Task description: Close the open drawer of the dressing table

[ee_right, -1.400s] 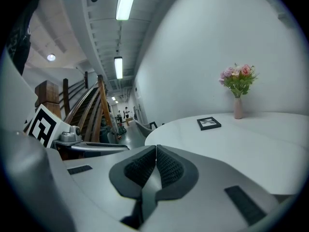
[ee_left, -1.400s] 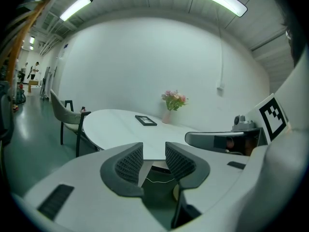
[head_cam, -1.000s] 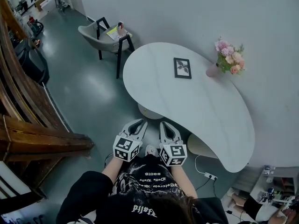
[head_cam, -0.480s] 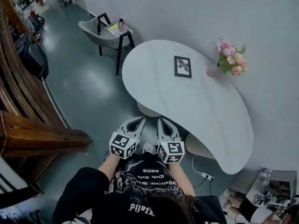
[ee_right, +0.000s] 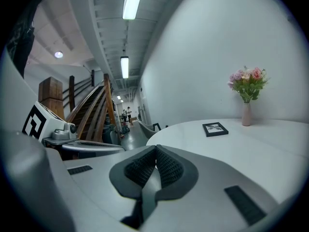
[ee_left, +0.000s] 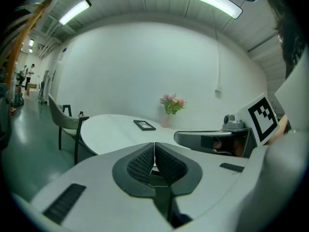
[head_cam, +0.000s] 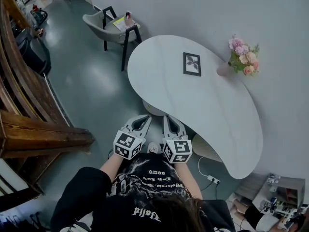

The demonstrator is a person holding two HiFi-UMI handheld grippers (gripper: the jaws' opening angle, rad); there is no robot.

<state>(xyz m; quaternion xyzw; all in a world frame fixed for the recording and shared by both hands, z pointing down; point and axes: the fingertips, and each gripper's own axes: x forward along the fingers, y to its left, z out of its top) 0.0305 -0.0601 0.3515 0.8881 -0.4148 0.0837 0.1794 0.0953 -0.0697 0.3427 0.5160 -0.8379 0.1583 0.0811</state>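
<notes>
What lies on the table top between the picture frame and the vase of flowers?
Nothing: in the head view the white table top is bare between the picture frame and the vase of flowers. The right gripper view shows the same.

Head view looks steeply down from overhead; both gripper views sit low, facing across the nearby table [head_cam: 164,81], all sharing picture frame [head_cam: 191,64] and flowers [head_cam: 244,57].

White curved dressing table [head_cam: 212,115] with picture frame [head_cam: 191,64] and, seemingly pink, flower vase [head_cam: 224,70].
</notes>
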